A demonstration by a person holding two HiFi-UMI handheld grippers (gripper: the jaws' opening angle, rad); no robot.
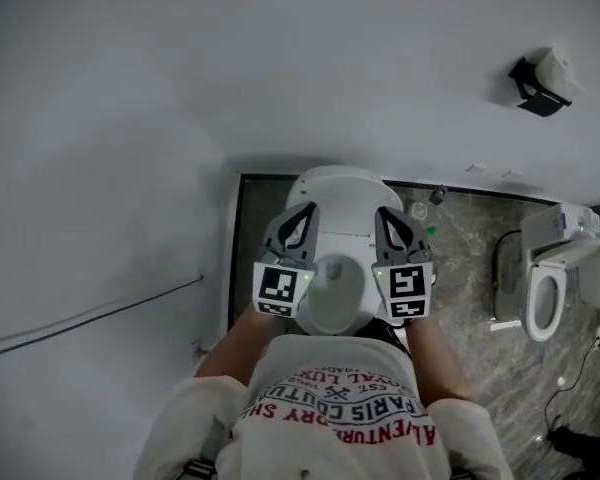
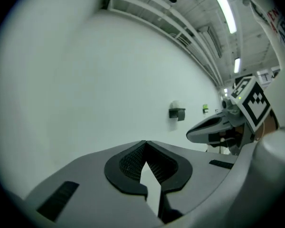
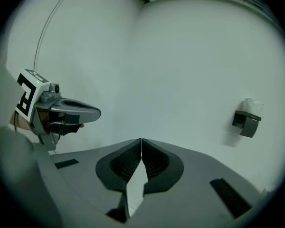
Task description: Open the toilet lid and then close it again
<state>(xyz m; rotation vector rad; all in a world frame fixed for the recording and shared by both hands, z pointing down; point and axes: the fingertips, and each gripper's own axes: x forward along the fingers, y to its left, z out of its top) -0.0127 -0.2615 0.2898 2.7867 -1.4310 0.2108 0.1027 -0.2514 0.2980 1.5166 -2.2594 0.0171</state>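
The white toilet [image 1: 332, 200] stands against the wall right below me in the head view. Its oval bowl opening [image 1: 332, 293] shows between my two grippers; whether the lid stands raised at the back I cannot tell from above. My left gripper [image 1: 303, 211] hangs over the toilet's left side and my right gripper [image 1: 385, 214] over its right side, both apart from it. In the left gripper view the left gripper [image 2: 145, 142] is shut, its tips meeting on nothing, with bare wall ahead. The right gripper [image 3: 141, 139] is shut and empty too.
A second toilet [image 1: 552, 293] stands on the dark stone floor [image 1: 470, 268] to the right. A black paper holder [image 1: 540, 83] is fixed on the white wall. Small bottles [image 1: 420, 209] sit beside the toilet's back. A thin cable [image 1: 90, 313] runs along the left wall.
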